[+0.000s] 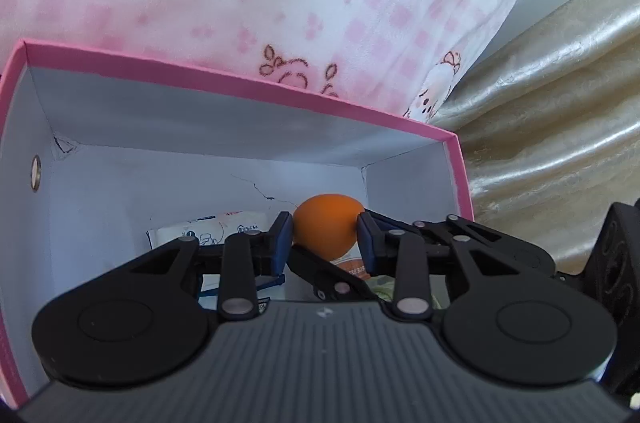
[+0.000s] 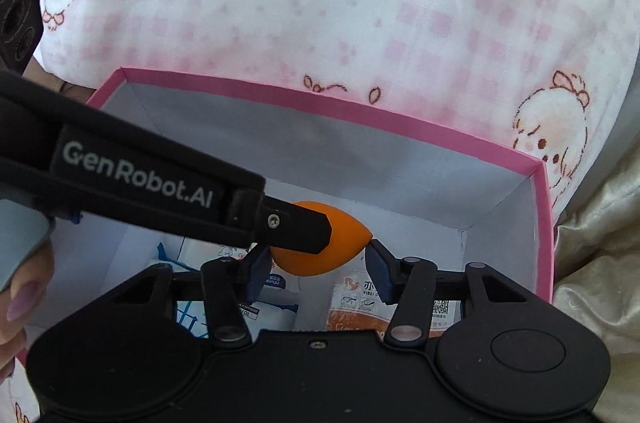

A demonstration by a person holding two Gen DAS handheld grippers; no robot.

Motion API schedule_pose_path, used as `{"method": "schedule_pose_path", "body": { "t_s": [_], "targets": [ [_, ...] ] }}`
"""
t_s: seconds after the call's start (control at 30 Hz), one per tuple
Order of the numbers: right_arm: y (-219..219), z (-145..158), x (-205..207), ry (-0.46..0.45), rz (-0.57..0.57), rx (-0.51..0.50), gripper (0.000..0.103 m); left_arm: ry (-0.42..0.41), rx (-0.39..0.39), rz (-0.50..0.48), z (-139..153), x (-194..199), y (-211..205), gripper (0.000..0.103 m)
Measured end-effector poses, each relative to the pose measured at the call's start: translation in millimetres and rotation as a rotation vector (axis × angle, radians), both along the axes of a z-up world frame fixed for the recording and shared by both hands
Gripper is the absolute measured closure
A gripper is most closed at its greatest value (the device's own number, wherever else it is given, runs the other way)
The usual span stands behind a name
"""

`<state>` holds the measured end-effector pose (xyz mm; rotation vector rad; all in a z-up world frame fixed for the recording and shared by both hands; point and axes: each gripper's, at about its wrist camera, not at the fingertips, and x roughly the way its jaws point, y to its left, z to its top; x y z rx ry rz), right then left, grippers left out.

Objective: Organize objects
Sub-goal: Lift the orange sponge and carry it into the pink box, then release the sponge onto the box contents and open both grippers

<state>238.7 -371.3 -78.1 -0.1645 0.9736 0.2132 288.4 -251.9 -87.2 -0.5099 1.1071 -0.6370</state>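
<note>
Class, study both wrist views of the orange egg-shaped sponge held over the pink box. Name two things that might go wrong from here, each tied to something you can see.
1. The left gripper pinches the rounded orange sponge by its sides, so it may squirt out.
2. The right gripper stands open just beside it; either tool could knock it away from the packets in the pink box.

One pink box [image 2: 400,119], one orange sponge [image 2: 344,243], two grippers, at least two packets inside, one patterned blanket [image 2: 320,3].
</note>
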Motion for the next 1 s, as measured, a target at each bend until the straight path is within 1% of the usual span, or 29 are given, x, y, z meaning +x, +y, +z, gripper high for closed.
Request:
{"method": "schedule_pose_path", "body": {
  "t_s": [0.03,0.07,0.13,0.23,0.33,0.47,0.53,0.63,0.67,0.73,0.77,0.87,0.9,1.0],
  "targets": [
    [1,3,-4,-0.006,0.013,0.005,0.039,-0.018,0.001,-0.010,5,-4,0,0.061],
    [2,7,-8,-0.020,0.020,-0.002,0.038,-0.035,-0.002,-0.018,10,-8,1,0.055],
    [6,14,-16,-0.050,0.029,-0.025,0.038,-0.066,0.006,-0.036,24,-17,3,0.054],
    [10,23,-26,-0.089,0.033,-0.037,0.038,-0.099,0.038,-0.034,40,-29,8,0.052],
    [12,32,-37,-0.123,-0.001,-0.019,0.038,-0.111,0.072,-0.037,51,-40,16,0.052],
    [12,46,-61,-0.132,-0.046,0.033,0.038,-0.121,0.127,-0.040,63,-57,34,0.052],
    [14,53,-74,-0.140,-0.058,0.051,0.038,-0.125,0.162,-0.046,70,-68,44,0.052],
    [19,71,-97,-0.157,-0.059,0.088,0.038,-0.139,0.212,-0.051,83,-84,58,0.051],
    [22,78,-103,-0.159,-0.058,0.085,0.038,-0.135,0.221,-0.051,88,-90,63,0.051],
    [31,88,-116,-0.155,-0.038,0.069,0.038,-0.115,0.209,-0.061,99,-102,73,0.052],
    [34,94,-123,-0.159,-0.024,0.070,0.038,-0.127,0.221,-0.067,107,-109,77,0.051],
    [47,112,-141,-0.164,0.010,0.086,0.038,-0.207,0.290,-0.080,133,-135,86,0.051],
    [52,117,-146,-0.167,0.021,0.090,0.038,-0.217,0.290,-0.084,141,-141,90,0.051],
    [71,134,-164,-0.171,0.061,0.097,0.038,-0.225,0.234,-0.097,159,-156,110,0.050]
  ]
}}
